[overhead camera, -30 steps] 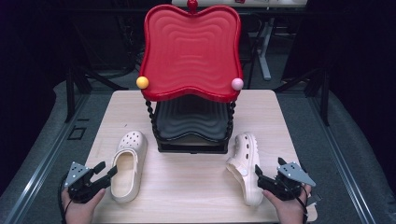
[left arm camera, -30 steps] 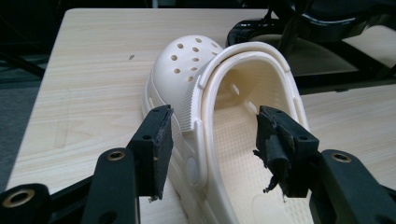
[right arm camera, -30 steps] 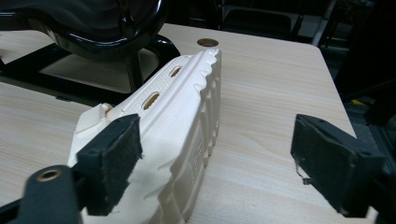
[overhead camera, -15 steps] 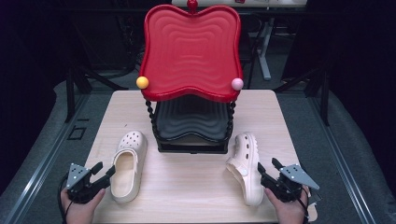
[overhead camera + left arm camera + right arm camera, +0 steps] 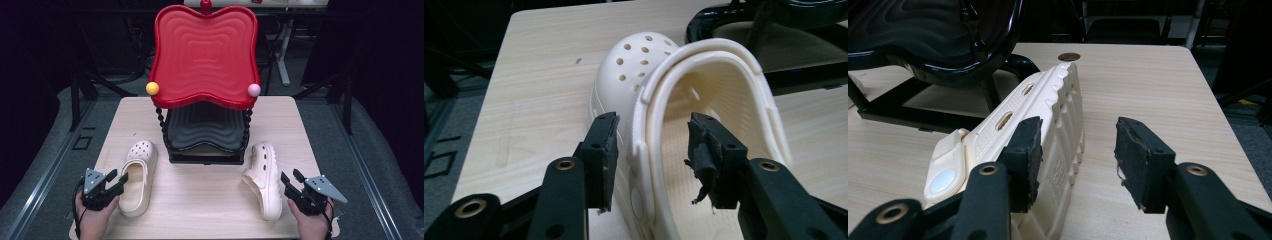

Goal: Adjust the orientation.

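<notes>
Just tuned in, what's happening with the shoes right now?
A person holds a gripper in each hand at a wooden table. The left gripper straddles the heel rim of the upright cream clog, jaws just closing, not yet pressing. The right gripper closes beside the tipped clog. Both lie before the red-and-black rack.

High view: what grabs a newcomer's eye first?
The big red wavy tray topping a black tiered rack at the table's far middle, a yellow ball and a pink ball at its front corners. Then two cream clogs: the left clog upright, the right clog on its side, near the left gripper and right gripper.
</notes>
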`<state>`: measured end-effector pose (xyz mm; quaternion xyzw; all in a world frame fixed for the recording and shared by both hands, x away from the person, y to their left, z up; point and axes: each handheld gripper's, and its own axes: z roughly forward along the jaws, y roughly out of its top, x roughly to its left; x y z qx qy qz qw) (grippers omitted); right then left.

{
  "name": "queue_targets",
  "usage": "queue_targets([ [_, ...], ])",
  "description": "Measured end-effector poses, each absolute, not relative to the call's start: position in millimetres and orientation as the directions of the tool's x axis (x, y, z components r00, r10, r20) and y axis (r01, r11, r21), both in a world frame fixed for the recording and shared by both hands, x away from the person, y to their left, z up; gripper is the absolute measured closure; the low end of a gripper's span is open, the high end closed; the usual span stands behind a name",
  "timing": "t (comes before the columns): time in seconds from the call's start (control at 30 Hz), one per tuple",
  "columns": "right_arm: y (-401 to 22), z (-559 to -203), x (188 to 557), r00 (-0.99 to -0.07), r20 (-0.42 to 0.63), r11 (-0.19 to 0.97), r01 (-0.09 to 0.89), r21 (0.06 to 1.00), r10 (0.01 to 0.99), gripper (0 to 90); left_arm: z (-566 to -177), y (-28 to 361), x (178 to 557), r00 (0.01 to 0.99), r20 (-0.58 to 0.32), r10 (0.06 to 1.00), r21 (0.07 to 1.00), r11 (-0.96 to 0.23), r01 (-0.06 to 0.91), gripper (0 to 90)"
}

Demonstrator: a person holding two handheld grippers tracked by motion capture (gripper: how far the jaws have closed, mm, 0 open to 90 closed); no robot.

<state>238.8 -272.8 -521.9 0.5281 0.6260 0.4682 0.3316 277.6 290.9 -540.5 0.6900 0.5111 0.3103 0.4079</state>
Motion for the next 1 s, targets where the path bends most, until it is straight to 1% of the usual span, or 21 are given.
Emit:
queue_targets([
  [0.07,-272,-523,239,-0.224,0.077,0.007,0.353,0.936,0.972,54.9,-538,285,290,0.282,0.049,0.958,0.872,-0.179,0.456,58.8],
  [0.13,-271,-523,239,-0.224,0.075,0.009,0.354,0.935,0.972,55.2,-539,283,293,0.28,0.057,0.958,0.871,-0.185,0.456,59.7],
  [0.2,-272,-522,238,-0.226,0.072,0.011,0.348,0.937,0.971,55.2,-541,278,301,0.276,0.084,0.958,0.854,-0.212,0.475,60.9],
  [0.27,-272,-522,237,-0.222,0.071,0.01,0.347,0.938,0.972,55.5,-543,276,302,0.276,0.092,0.957,0.85,-0.219,0.478,62.2],
  [0.3,-272,-522,236,-0.218,0.076,0.003,0.34,0.941,0.973,56.0,-544,275,302,0.266,0.109,0.958,0.85,-0.229,0.474,64.7],
  [0.37,-273,-522,237,-0.215,0.079,-0.001,0.34,0.94,0.974,56.3,-544,276,301,0.263,0.106,0.959,0.854,-0.224,0.469,69.3],
  [0.47,-275,-523,237,-0.212,0.08,-0.002,0.346,0.938,0.974,56.4,-544,277,300,0.259,0.095,0.961,0.859,-0.211,0.466,70.7],
  [0.57,-275,-524,239,-0.205,0.093,-0.017,0.347,0.938,0.974,56.7,-543,275,298,0.261,0.111,0.959,0.858,-0.225,0.462,71.9],
  [0.7,-276,-525,240,-0.201,0.096,-0.02,0.35,0.937,0.975,57.9,-541,275,291,0.259,0.075,0.963,0.849,-0.198,0.489,72.4],
  [0.73,-276,-525,241,-0.201,0.093,-0.017,0.35,0.937,0.975,58.8,-541,274,288,0.26,0.06,0.964,0.85,-0.186,0.493,72.5],
  [0.77,-275,-524,240,-0.208,0.085,-0.006,0.355,0.935,0.974,63.3,-539,273,283,0.261,0.047,0.964,0.844,-0.178,0.506,73.1],
  [0.8,-274,-524,240,-0.218,0.087,-0.003,0.36,0.933,0.972,65.4,-538,271,279,0.261,0.032,0.965,0.841,-0.167,0.515,73.2],
  [0.83,-274,-524,240,-0.218,0.087,-0.003,0.36,0.933,0.972,65.4,-538,271,279,0.261,0.032,0.965,0.841,-0.167,0.515,73.3],
  [0.87,-271,-522,238,-0.234,0.078,0.014,0.369,0.929,0.969,70.7,-537,267,275,0.261,0.021,0.965,0.837,-0.16,0.523,73.4],
  [0.9,-271,-522,238,-0.234,0.078,0.014,0.369,0.929,0.969,70.7,-537,267,275,0.261,0.021,0.965,0.837,-0.16,0.523,73.5],
  [0.97,-268,-520,236,-0.254,0.067,0.033,0.37,0.929,0.965,74.0,-535,262,271,0.265,0.015,0.964,0.832,-0.159,0.531,73.5],
  [1.0,-263,-518,235,-0.266,0.049,0.055,0.369,0.928,0.963,77.4,-535,257,267,0.28,0.014,0.96,0.833,-0.166,0.528,73.6],
])
